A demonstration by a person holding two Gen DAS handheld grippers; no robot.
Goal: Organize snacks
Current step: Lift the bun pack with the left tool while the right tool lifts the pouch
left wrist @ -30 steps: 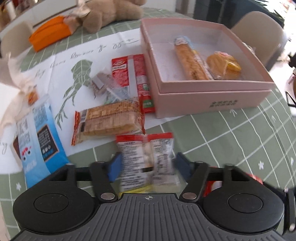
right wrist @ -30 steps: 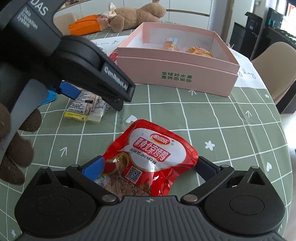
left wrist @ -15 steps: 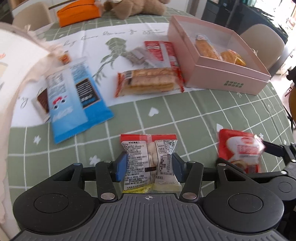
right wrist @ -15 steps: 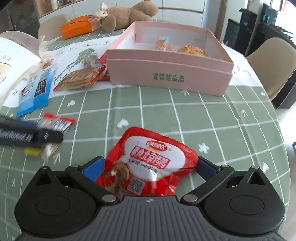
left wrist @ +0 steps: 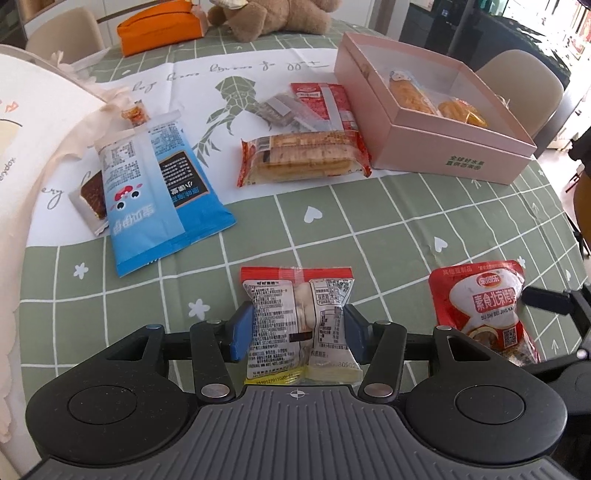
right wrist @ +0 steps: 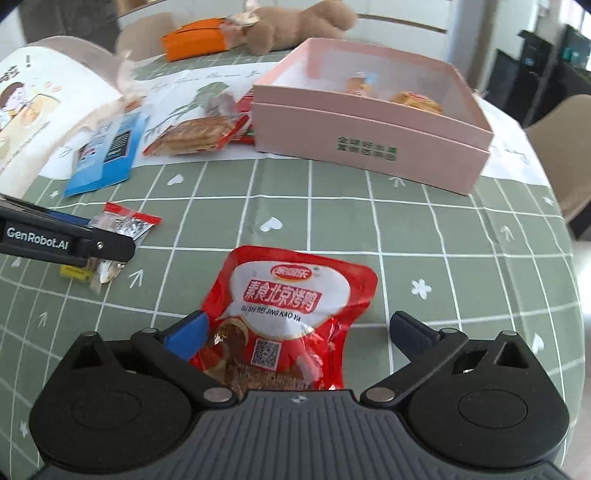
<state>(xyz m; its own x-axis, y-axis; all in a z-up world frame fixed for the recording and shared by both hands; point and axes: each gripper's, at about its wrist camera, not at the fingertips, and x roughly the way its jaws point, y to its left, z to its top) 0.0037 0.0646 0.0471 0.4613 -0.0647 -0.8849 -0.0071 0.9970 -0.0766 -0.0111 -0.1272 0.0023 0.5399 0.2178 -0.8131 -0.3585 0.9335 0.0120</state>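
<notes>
My left gripper (left wrist: 297, 332) is shut on a white and red snack packet (left wrist: 295, 314), its blue pads pressed on both sides, low over the green checked tablecloth. To its right lies a red pouch (left wrist: 480, 299). That red pouch (right wrist: 291, 306) sits between the fingers of my right gripper (right wrist: 295, 328), which stands open; the left pad touches it and the right pad stands clear. The pink box (left wrist: 436, 122) at the back right holds two wrapped pastries (left wrist: 410, 96). The left gripper's packet (right wrist: 122, 225) also shows at the left edge of the right wrist view.
Loose snacks lie left of the box: a cracker pack (left wrist: 303, 158), a red wrapper (left wrist: 325, 103), a blue bag (left wrist: 155, 192), a chocolate bar (left wrist: 92, 195). A cloth bag (left wrist: 29, 122) fills the left edge. An orange case (left wrist: 159, 26), a teddy bear (left wrist: 273, 14) and chairs stand behind.
My left gripper has pulled back from the pink box toward the table's near edge, with the white packet still in it. The right gripper and red pouch have hardly moved.
</notes>
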